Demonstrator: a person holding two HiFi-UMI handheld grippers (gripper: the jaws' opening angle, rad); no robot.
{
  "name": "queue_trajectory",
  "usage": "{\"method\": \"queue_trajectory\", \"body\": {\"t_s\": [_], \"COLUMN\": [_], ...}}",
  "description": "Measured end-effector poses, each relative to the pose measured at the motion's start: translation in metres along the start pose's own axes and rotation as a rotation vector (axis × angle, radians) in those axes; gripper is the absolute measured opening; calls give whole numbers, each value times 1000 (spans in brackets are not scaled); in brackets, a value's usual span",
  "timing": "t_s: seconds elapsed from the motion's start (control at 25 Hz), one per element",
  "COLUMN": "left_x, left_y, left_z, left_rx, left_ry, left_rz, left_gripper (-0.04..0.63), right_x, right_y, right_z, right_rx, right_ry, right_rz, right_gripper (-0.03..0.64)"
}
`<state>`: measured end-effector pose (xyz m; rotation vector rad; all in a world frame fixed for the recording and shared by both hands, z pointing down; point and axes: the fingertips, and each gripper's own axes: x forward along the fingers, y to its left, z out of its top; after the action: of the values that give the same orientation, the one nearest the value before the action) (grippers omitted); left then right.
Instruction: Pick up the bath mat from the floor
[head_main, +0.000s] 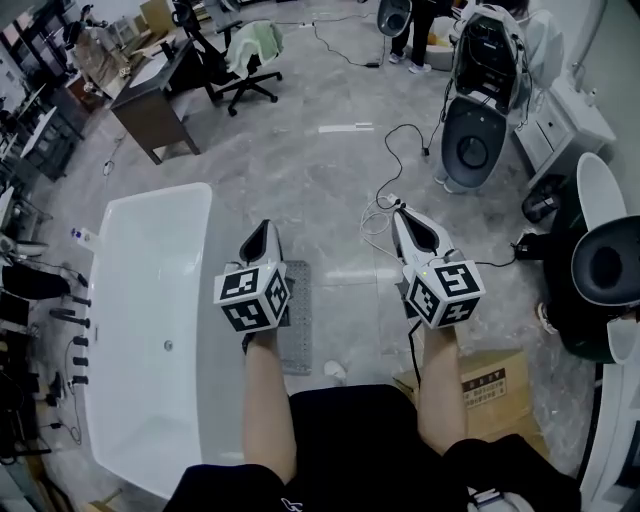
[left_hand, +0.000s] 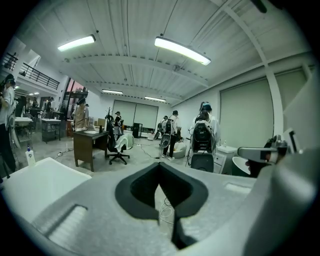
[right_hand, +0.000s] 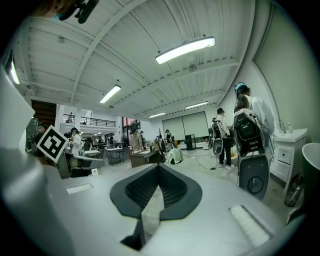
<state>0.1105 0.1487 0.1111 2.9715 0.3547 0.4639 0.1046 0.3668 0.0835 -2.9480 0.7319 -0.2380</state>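
Note:
The grey bath mat (head_main: 298, 338) lies flat on the floor beside the white bathtub (head_main: 140, 300), partly hidden under my left gripper's marker cube. My left gripper (head_main: 263, 229) is held level above the mat, its jaws closed together with nothing between them. My right gripper (head_main: 399, 212) hovers further right over the bare floor, also shut and empty. Both gripper views look out across the room, not down, so the mat does not show in them. The closed tips of the left gripper (left_hand: 160, 165) and the right gripper (right_hand: 159, 165) meet in a point.
A cardboard box (head_main: 495, 385) sits by my right leg. White cables (head_main: 383, 210) trail over the floor ahead. A desk (head_main: 150, 105) and an office chair (head_main: 245, 60) stand far left. Toilets and a basin (head_main: 475, 140) crowd the right side, and people stand at the back.

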Motion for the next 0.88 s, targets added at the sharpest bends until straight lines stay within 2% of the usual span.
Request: {"method": "queue_trajectory", "body": {"t_s": [0.24, 0.44, 0.64, 0.88], "left_x": [19, 39, 45, 52], "left_y": [25, 74, 117, 184], "left_z": [19, 51, 94, 82], "left_rx": [-7, -13, -51, -126], "left_ry": [6, -3, -61, -92], "left_rz": [62, 195, 330, 510], "left_gripper": [-5, -5, -5, -5], "right_x": [49, 133, 211, 292], "right_y": [-7, 0, 33, 79], "right_z": [15, 28, 73, 53], "right_rx": [28, -18, -69, -140], "right_ry": [-5, 56, 31, 75], "right_rz": [59, 148, 318, 506], "right_gripper": [3, 3, 3, 3]}}
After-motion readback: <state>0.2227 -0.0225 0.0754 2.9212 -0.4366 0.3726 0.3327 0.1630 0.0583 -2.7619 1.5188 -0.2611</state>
